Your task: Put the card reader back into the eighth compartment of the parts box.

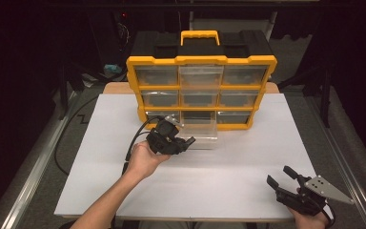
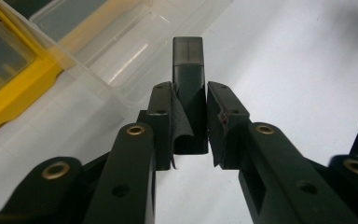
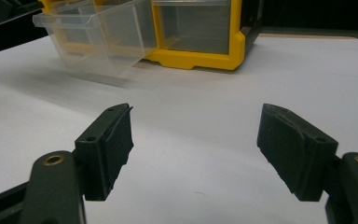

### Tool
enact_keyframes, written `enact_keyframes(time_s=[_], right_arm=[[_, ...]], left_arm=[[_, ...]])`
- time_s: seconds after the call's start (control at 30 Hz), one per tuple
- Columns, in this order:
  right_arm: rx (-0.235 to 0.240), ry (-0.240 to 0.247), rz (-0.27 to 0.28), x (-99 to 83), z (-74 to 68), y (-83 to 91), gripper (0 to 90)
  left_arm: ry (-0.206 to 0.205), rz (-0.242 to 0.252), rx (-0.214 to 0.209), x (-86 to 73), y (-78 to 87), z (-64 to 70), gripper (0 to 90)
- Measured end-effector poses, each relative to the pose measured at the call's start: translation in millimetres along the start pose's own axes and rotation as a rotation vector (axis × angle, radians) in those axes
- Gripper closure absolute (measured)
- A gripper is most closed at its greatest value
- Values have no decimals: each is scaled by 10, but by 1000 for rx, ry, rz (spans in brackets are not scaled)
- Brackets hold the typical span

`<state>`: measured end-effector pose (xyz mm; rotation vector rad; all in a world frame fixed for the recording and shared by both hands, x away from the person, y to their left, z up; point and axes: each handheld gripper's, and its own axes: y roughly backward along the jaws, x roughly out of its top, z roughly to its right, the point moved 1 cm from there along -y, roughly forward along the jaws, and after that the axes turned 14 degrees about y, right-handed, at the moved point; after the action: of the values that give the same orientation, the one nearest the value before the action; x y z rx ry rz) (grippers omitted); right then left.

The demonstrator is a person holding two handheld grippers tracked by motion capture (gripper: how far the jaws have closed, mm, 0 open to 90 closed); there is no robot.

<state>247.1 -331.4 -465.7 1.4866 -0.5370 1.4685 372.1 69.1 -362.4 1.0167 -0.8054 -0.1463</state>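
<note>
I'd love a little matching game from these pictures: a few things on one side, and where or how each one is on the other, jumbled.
Things
1. small dark rectangular block
2. clear plastic drawer
3. yellow and black drawer cabinet
4. right gripper

States
A. pulled out at the bottom middle
B. jaws wide apart, holding nothing
C. clamped in the left gripper
D. standing at the far edge of the white table

Pairs: 1-C, 2-A, 3-D, 4-B

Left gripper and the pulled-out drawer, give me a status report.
Left gripper shut on a small black block, beside the pulled-out clear drawer. Right gripper open, empty, above the white table. Nothing between block and drawer.
</note>
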Motion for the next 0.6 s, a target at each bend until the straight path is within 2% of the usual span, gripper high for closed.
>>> enact_keyframes(time_s=[0.33,0.6], right_arm=[[4,0,-3,-3,4,-7,268],[2,0,-3,-2,1,-4,268]], left_arm=[[12,3,24,178,17,-55,727],[21,-5,56,329,-92,-81,726]])
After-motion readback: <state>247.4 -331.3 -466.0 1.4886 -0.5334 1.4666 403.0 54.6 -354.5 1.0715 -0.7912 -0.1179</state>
